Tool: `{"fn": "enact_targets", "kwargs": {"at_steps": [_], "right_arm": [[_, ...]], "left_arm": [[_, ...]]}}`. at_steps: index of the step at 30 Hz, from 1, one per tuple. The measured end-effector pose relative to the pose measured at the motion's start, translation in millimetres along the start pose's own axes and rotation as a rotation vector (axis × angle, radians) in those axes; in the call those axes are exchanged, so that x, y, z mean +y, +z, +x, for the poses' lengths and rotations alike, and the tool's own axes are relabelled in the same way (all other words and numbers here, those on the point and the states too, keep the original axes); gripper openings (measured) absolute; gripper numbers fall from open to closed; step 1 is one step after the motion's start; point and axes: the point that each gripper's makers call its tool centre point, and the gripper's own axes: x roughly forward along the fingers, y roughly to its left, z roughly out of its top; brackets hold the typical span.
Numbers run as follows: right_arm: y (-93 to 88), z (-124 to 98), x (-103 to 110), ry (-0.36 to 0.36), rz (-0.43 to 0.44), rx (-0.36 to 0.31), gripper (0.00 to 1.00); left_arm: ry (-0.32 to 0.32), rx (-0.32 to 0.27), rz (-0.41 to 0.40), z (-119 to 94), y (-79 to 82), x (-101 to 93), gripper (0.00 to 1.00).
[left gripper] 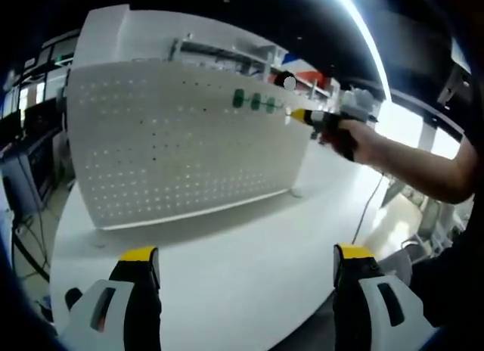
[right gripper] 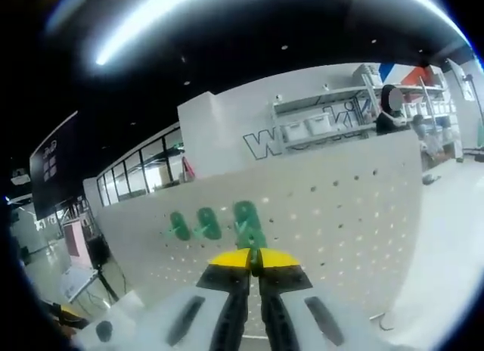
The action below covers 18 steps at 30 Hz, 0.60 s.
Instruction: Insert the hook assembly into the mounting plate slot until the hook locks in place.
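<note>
Right tool (right gripper: 255, 262) pinching a green hook (right gripper: 248, 224) against the white pegboard (right gripper: 340, 215), beside two more hooks (right gripper: 193, 225). Left tool (left gripper: 246, 262) spread wide over the table (left gripper: 249, 268)

Both views are bright indoors, lit by a long ceiling light strip (left gripper: 363, 33) that blows out to pure white glare above the white pegboard (left gripper: 181, 139), while the ceiling around it falls nearly black. The white table (left gripper: 249, 268) below the pegboard is evenly lit, with a soft shadow along the board's foot. Fisheye distortion bows the pegboard's edges, and detail smears and softens away from it.
</note>
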Motion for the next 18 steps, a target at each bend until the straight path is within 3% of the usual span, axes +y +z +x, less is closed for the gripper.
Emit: {"fn": "enact_targets", "kwargs": {"at_steps": [18], "right_arm": [[24.1, 23.5, -19.0, -0.048, -0.001, -0.060, 0.01]], "left_arm": [[0.011, 0.010, -0.016, 3.1, -1.6, 4.1, 0.95]]}}
